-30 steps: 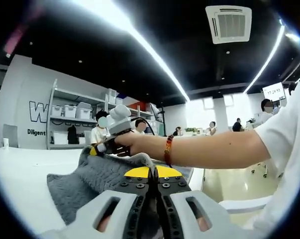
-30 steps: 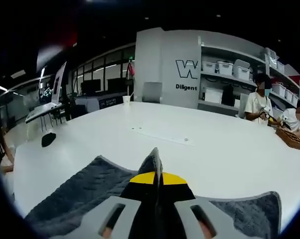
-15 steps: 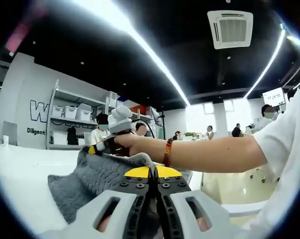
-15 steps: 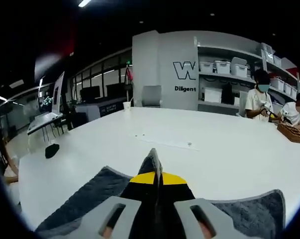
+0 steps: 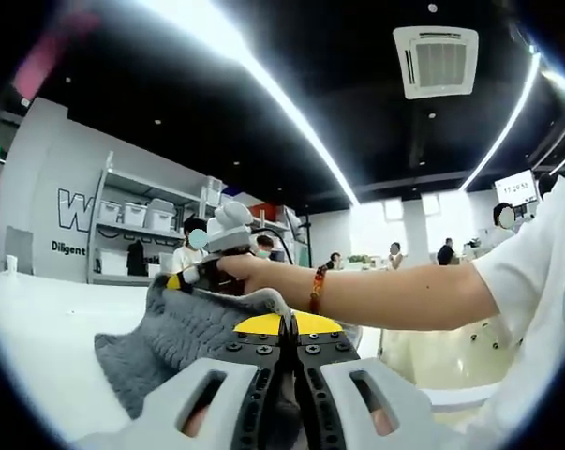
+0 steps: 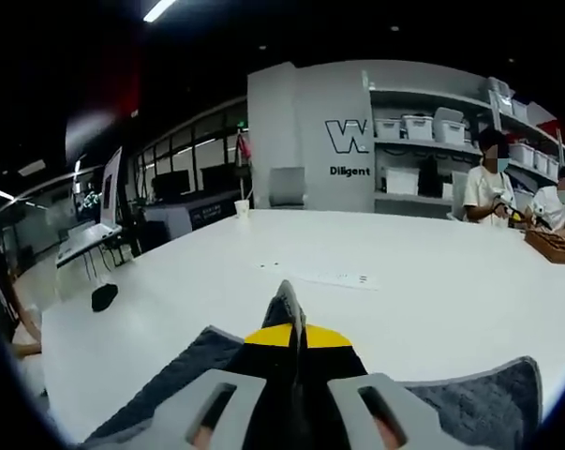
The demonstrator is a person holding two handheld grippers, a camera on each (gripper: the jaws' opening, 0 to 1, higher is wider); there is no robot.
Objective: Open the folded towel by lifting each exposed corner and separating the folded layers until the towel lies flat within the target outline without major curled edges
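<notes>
In the left gripper view the grey towel [image 5: 165,333] hangs raised over the white table [image 5: 38,328]. My left gripper [image 5: 287,323] is shut on its near edge. Further back, a hand holds my right gripper [image 5: 178,280], which is shut on the towel's far upper edge. In the right gripper view that gripper [image 6: 296,330] pinches a fold of the towel [image 6: 165,380], and a grey corner [image 6: 284,298] sticks up just past the yellow tips. Towel spreads to the left and right below the jaws. A thin marked strip [image 6: 324,276] lies on the table [image 6: 432,291] beyond.
A person's forearm with a bead bracelet [image 5: 315,286] crosses the left gripper view. On the table are a paper cup [image 6: 241,208], a small black object [image 6: 104,296] near the left edge and a wooden box [image 6: 554,246] by seated people. Shelves with bins [image 6: 423,150] stand behind.
Both grippers keep their hold on the towel. Both views have tilted up slightly, so the towel and table sit a little lower in the right gripper view.
</notes>
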